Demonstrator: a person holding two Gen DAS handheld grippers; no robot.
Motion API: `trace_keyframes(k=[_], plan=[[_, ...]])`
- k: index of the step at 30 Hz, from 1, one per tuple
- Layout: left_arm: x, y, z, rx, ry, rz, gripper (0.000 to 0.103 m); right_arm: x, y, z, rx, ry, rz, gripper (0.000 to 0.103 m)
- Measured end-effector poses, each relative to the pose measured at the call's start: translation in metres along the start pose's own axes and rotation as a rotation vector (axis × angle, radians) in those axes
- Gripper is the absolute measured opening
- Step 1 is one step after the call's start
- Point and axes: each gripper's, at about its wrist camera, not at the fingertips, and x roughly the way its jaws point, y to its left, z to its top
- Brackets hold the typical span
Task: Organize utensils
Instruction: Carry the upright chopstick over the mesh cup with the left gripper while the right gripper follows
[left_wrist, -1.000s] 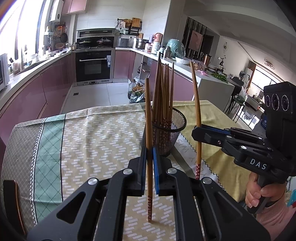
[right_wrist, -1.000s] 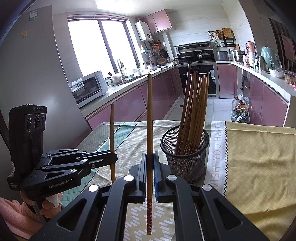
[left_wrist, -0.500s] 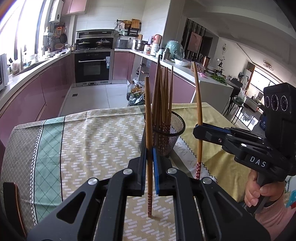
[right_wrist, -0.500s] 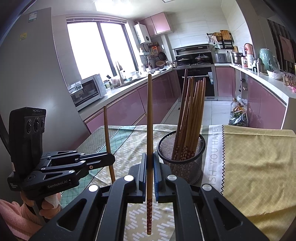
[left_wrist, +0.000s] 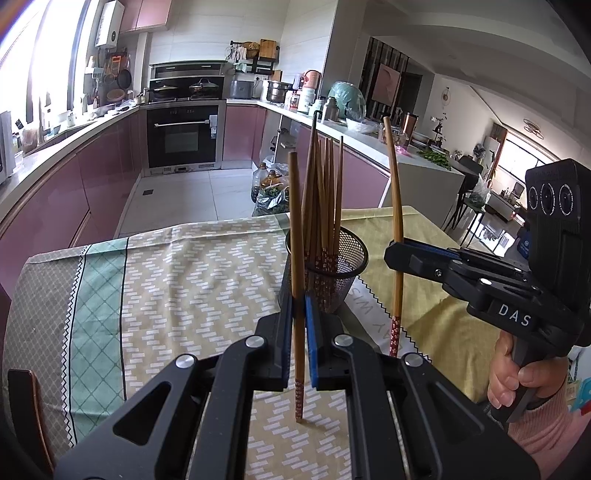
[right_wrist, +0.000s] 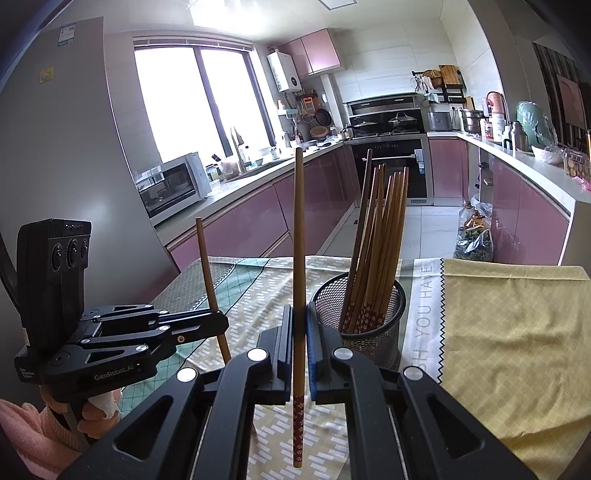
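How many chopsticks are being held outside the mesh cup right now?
2. One chopstick stands upright in the left claw; the other chopstick stands upright in the right claw. The rest sit in the mesh cup.

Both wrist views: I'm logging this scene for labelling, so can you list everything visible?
held chopsticks: two, brown with red patterned ends, upright, one per gripper
mesh holder: one, black, on the table, holding a bundle of chopsticks
tablecloth: one, beige, green and yellow, covering the table
oven: one, black, in the far counter
microwave: one, white, on the counter by the window
left gripper: black, blue fingers, shut
right gripper: same, shut
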Motion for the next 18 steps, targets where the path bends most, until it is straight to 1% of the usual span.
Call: trace_keyframes(k=[18], plan=[[-0.0034, -0.0022, 0.0092, 0.011, -0.016, -0.005, 0.008, -0.0003, -0.0083, 0.0079, 0.019, -0.024, -0.002, 0.006]])
